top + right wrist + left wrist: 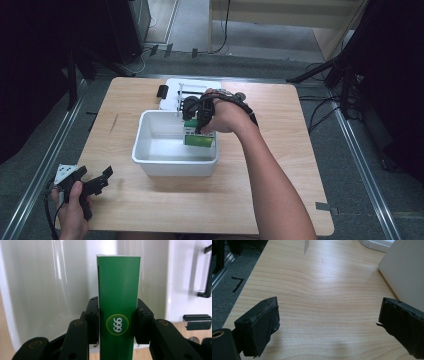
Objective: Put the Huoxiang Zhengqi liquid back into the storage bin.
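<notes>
The green carton [117,305] is showing a white edge and a white "999" inside a yellow-ringed circle. Around the carton, the tub [150,150] is gleaming plain white. The black tongs [117,322] are flanking the carton, and beneath the tub the counter [317,302] is showing pale wood grain.

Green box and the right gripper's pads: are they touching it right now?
Touching. In the right gripper view both black pads press flat against the sides of the green box, with no gap on either side.

Bare wooden tabletop [317,302] open at left, white bin [150,159] walls blocking centre, white lid [170,92] behind
</notes>
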